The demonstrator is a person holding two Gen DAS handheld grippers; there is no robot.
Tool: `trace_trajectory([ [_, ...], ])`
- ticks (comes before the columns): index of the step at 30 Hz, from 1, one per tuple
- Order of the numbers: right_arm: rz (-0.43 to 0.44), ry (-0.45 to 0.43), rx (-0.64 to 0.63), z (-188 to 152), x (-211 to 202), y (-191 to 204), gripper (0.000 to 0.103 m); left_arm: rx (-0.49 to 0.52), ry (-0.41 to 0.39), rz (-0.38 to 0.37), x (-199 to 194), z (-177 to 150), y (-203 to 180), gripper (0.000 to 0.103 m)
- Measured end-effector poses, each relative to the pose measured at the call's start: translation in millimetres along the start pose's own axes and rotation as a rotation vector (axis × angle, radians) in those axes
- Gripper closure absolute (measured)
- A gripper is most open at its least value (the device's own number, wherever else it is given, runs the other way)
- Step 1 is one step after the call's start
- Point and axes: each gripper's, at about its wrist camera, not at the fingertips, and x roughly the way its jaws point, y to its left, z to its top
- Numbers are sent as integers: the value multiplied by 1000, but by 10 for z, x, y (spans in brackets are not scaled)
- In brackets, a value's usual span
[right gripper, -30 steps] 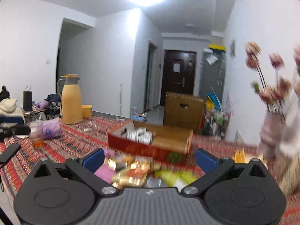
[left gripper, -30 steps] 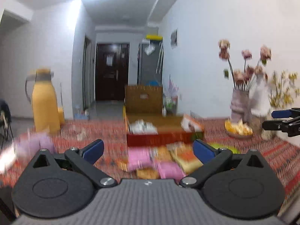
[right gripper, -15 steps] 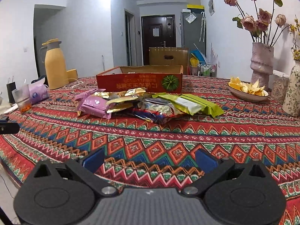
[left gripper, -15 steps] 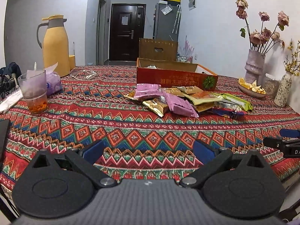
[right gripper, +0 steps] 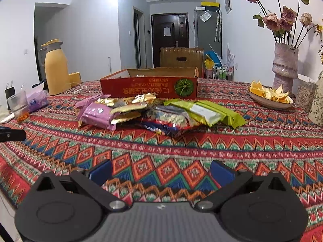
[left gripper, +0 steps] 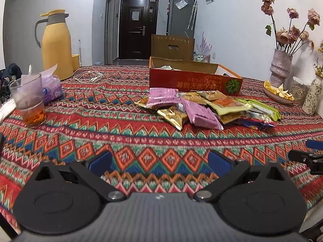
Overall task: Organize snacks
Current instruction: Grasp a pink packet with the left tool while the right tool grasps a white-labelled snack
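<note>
With both the left gripper [left gripper: 159, 162] and right gripper [right gripper: 161, 170] held wide open and empty, the snack pile [right gripper: 153, 113] lies well ahead of the fingertips, just before the red box [right gripper: 149, 87], so one top packet is best singled out.

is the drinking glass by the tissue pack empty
No, the drinking glass beside the purple tissue pack holds a shallow layer of orange liquid at its bottom.

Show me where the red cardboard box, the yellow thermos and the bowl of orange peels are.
red cardboard box [right gripper: 149, 88], right wrist view, front wall
yellow thermos [left gripper: 56, 46], left wrist view, body
bowl of orange peels [right gripper: 268, 102], right wrist view, near rim
</note>
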Motion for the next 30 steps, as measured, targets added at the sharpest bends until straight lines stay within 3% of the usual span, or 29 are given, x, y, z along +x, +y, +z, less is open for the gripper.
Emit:
trace_trajectory([
  [5, 5, -28, 27, 185, 204, -18, 0, 22, 15, -7, 336, 190, -17, 0],
  [12, 42, -87, 50, 628, 488, -19, 2, 21, -16, -20, 875, 694, 8, 1],
  [16, 7, -55, -2, 961, 849, 29, 22, 21, 13, -32, 1322, 970, 15, 12],
  [23, 50, 11, -87, 1446, 1662, 264, 34, -23, 136, -104, 2035, 1154, 43, 14],
  [26, 53, 57, -110, 1534, 2035, 396, 36, -46, 163, -110, 2189, 1140, 72, 37],
  [29, 46, 103, -104, 1534, 2337, 477, 42, -63, 137, -116, 2199, 1112, 114, 41],
  [30, 41, 112, -98, 1511, 2399, 476, 48, -72, 128, -121, 2187, 1106, 124, 41],
])
